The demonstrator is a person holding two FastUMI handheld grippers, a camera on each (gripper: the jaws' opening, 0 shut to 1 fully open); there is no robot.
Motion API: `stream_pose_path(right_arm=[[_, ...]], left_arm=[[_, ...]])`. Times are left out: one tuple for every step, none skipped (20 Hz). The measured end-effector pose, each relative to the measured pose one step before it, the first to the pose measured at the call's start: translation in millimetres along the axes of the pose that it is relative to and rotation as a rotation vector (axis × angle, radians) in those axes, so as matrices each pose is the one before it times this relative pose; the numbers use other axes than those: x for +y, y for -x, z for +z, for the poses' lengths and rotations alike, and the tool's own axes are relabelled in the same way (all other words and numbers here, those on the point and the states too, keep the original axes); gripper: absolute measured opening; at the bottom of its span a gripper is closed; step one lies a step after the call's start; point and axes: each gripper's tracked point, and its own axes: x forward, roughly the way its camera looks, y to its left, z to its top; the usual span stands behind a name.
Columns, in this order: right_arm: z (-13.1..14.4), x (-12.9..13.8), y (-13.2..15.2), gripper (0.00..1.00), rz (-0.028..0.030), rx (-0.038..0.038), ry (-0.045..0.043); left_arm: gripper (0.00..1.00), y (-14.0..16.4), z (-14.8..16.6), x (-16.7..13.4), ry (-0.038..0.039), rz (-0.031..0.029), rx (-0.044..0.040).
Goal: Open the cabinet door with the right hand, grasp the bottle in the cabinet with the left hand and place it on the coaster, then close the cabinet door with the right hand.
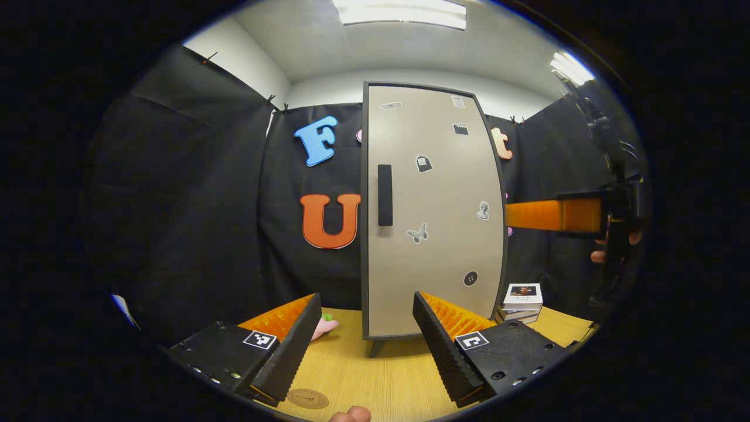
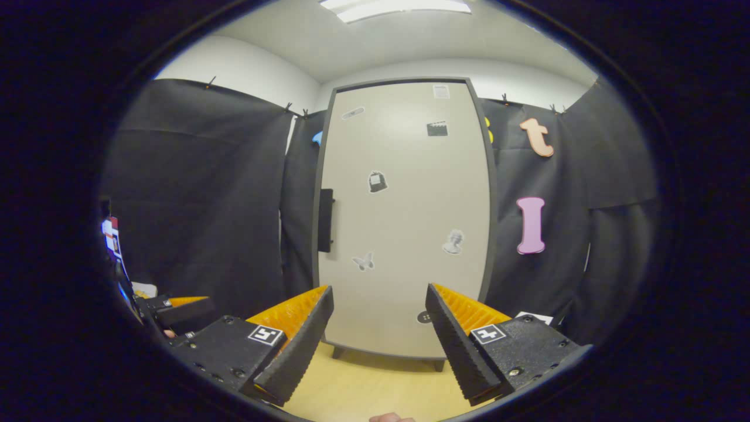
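Note:
The tall beige cabinet (image 1: 433, 234) stands on the wooden table with its door shut, which hides whatever is inside. Its black handle (image 1: 384, 194) runs along the door's left edge. A round brown coaster (image 1: 307, 398) lies on the table near the front, just below my left gripper (image 1: 366, 346), which is open and holds nothing. In the right gripper view the same door (image 2: 404, 223) and handle (image 2: 326, 220) face me. My right gripper (image 2: 378, 346) is open a little in front of the door, touching nothing. One finger (image 1: 539, 215) of it reaches in from the right, level with the cabinet's middle.
A short stack of books (image 1: 521, 302) sits on the table to the right of the cabinet. A small pink and green object (image 1: 324, 325) lies by the cabinet's left foot. Black cloth walls close in on both sides. A hand (image 1: 615, 246) holds the right gripper.

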Motion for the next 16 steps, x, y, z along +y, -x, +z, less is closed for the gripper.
stream_pose_path(right_arm=[[10.38,7.40,-12.59,1.00,0.02655,-0.01065,-0.00069],[11.26,6.50,-12.41,1.00,0.02486,-0.01622,0.00472],[10.16,5.76,-14.04,0.99,0.01731,-0.01624,0.01063],[7.22,3.22,-13.92,1.00,0.00413,-0.00760,0.01012],[3.52,3.42,-12.79,1.00,0.00416,-0.00312,0.00883],[2.76,5.93,-12.92,1.00,0.01217,-0.00164,0.01006],[0.77,5.88,-14.85,1.00,0.01102,0.00380,0.01209],[-0.54,3.07,-13.26,1.00,0.00531,0.00632,0.00870],[0.23,3.61,-11.30,1.00,0.00543,0.00118,0.00095],[-0.60,4.51,-12.83,0.99,0.01152,0.00411,-0.00216],[-1.76,3.78,-12.79,1.00,0.00502,0.00902,-0.00911],[-1.42,3.46,-11.59,1.00,0.01252,0.01284,-0.01093],[-2.09,3.51,-12.44,1.00,0.00960,0.01565,-0.01127],[-1.82,1.85,-10.65,1.00,0.00480,0.02159,-0.00862],[-2.96,2.27,-9.99,0.99,0.00676,0.01822,-0.00547],[-1.83,0.49,-8.50,1.00,-0.00620,0.01698,-0.00045]], left_arm=[[0.95,0.35,-0.37,1.94,-0.00268,0.00529,0.00000],[0.95,0.55,-0.40,0.91,-0.00022,0.00261,0.00138],[0.95,1.97,-0.55,2.08,-0.00064,0.00421,0.00055],[0.95,0.55,-0.07,3.07,-0.00276,0.00461,0.00050],[0.95,-0.71,-1.80,4.46,-0.00158,0.00553,-0.00083],[0.95,-0.06,-1.97,2.62,-0.00125,0.00501,0.00529],[0.95,-1.26,-2.73,2.56,0.00278,0.00313,0.00385],[0.95,-0.22,-1.45,1.60,0.00415,0.00337,0.00537],[0.95,1.74,-1.49,0.92,0.00480,0.00442,0.00466],[0.95,2.05,-0.66,1.42,0.00517,0.00406,0.00246],[0.95,1.46,-1.07,1.83,0.00457,0.00361,0.00209],[0.95,0.51,-1.57,1.59,0.00211,0.00427,0.00182],[0.95,0.87,-0.86,2.04,0.00109,0.00569,0.00459],[0.95,0.28,-1.76,2.85,0.00116,0.00497,0.00398],[0.95,0.41,-1.85,2.91,0.00211,0.00432,0.00402],[0.95,0.47,-0.62,1.68,0.00411,0.00415,0.00320]])
